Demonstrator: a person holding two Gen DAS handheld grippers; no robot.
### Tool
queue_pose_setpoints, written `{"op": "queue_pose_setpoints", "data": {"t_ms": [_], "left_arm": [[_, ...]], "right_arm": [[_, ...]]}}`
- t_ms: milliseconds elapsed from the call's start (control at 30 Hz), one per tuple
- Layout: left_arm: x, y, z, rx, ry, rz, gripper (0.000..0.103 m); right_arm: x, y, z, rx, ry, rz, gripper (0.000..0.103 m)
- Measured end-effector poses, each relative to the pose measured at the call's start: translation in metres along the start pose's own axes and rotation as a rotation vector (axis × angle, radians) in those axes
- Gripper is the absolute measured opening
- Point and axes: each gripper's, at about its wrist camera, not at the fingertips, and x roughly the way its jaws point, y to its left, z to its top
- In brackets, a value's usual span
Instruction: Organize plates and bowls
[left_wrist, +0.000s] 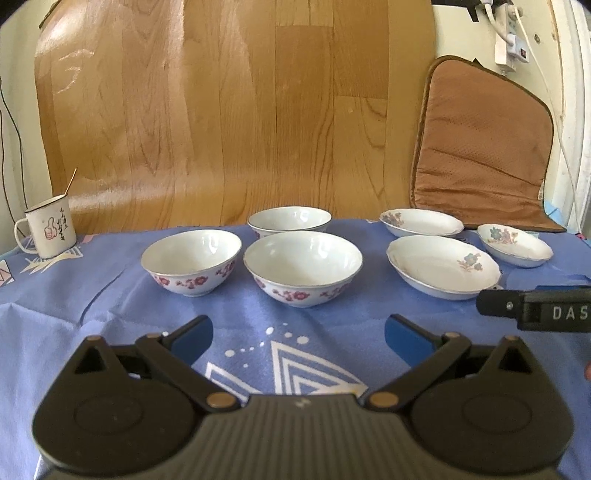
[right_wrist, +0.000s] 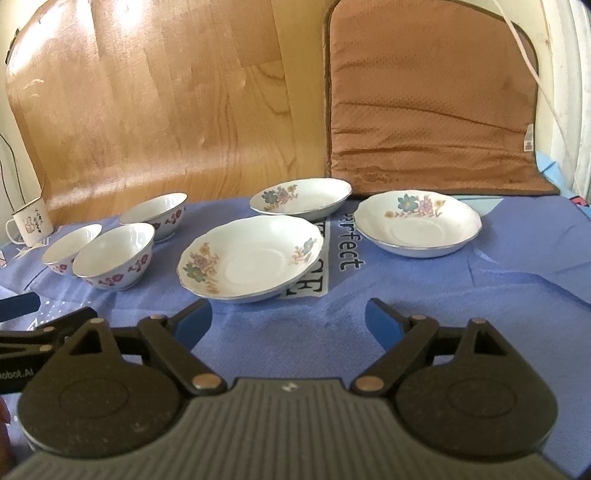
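While both tools hover low over the near edge of the table, the left gripper (left_wrist: 298, 332) has its blue pads spread wide with nothing between them, only blue cloth (left_wrist: 110, 314) underneath; right gripper (right_wrist: 288, 319) same, jaws gaping, empty, over the cloth. Nearest the left gripper, toward the middle of the table, sits a front bowl (left_wrist: 303, 267), white, pink flowers on the side, upright. Just beside it to the left a second bowl (left_wrist: 191, 260), small gap between them. Behind the front one a rear bowl (left_wrist: 289, 220), rims close, touching or not I can't tell. On the right half, ahead of the right gripper, a large floral plate (right_wrist: 251, 258) lies partly over white lettering printed on the cloth. Further back a far plate (right_wrist: 301, 199) near the table's back edge, and a right plate (right_wrist: 419, 223) off toward the back right corner, apart from the other two. All dishes empty, none stacked. Enamel mug (left_wrist: 48, 230) with a stick in it stands at the back left corner. Behind the table leans a wood-grain board (left_wrist: 236, 110), and a brown cushion (right_wrist: 432, 99) on its right.
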Motion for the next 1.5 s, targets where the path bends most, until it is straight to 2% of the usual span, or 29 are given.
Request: {"op": "queue_pose_setpoints", "data": {"t_ms": [233, 400, 567, 700, 833, 967, 1067, 1233, 1367, 1500], "left_arm": [[0.016, 0.001, 0.002, -0.015, 0.103, 0.050, 0.103], [0.017, 0.002, 0.002, -0.022, 0.111, 0.093, 0.103], [0.014, 0.006, 0.002, -0.049, 0.089, 0.098, 0.103], [0.009, 0.003, 0.001, -0.028, 0.062, 0.055, 0.103], [0.005, 0.003, 0.001, -0.020, 0.035, 0.018, 0.103], [-0.004, 0.001, -0.001, -0.012, -0.012, 0.000, 0.103], [-0.009, 0.001, -0.001, -0.005, -0.041, -0.005, 0.103], [-0.013, 0.001, -0.001, -0.008, -0.076, -0.015, 0.103], [-0.009, 0.001, 0.001, -0.009, -0.071, -0.015, 0.103], [-0.013, 0.004, -0.001, -0.021, -0.094, -0.020, 0.103]], "right_arm": [[0.001, -0.003, 0.001, 0.029, 0.012, 0.025, 0.091], [-0.006, -0.004, -0.001, 0.033, -0.001, 0.061, 0.092], [-0.007, -0.001, -0.001, 0.011, -0.004, 0.093, 0.092], [-0.008, -0.002, -0.001, 0.018, -0.011, 0.080, 0.092], [-0.007, -0.016, 0.002, 0.093, -0.006, 0.064, 0.093], [-0.004, -0.036, 0.004, 0.211, 0.006, 0.084, 0.093], [-0.005, -0.041, 0.004, 0.250, -0.006, 0.092, 0.093], [-0.013, -0.032, 0.002, 0.197, -0.057, 0.071, 0.093], [-0.016, -0.022, 0.001, 0.122, -0.122, 0.073, 0.093], [-0.016, -0.020, 0.003, 0.097, -0.128, 0.088, 0.093]]}}
